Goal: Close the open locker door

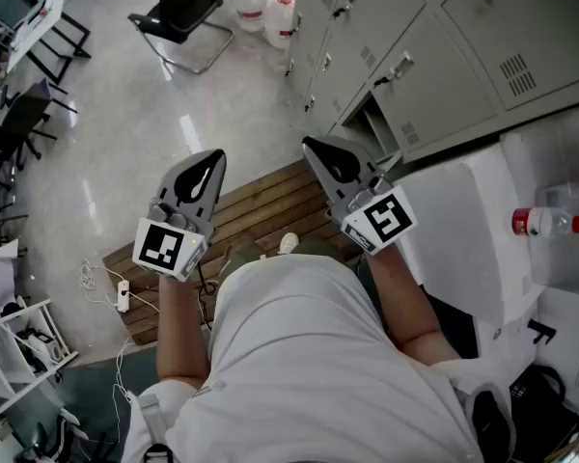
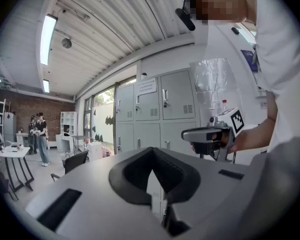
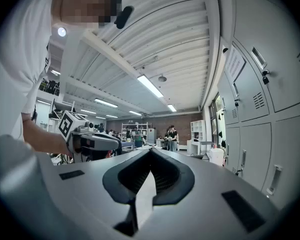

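The grey lockers (image 1: pixel 444 37) run along the upper right of the head view. One low door there stands ajar, with a dark gap (image 1: pixel 374 123) beside it. My left gripper (image 1: pixel 215 155) and right gripper (image 1: pixel 308 144) are held up side by side in front of the person's chest, short of the lockers, touching nothing. Both have their jaws together at the tips with nothing between them. In the left gripper view my left gripper (image 2: pixel 152 151) faces the lockers (image 2: pixel 155 109) from a distance. In the right gripper view my right gripper (image 3: pixel 150 152) has the lockers (image 3: pixel 260 99) at its right.
A wooden pallet (image 1: pixel 261 210) lies on the floor below the grippers. A black chair (image 1: pixel 183 13) and water jugs (image 1: pixel 265 3) stand further off. A white covered surface (image 1: pixel 463 230) with a red-capped bottle (image 1: pixel 542 222) is at the right. People (image 2: pixel 40 134) stand far off.
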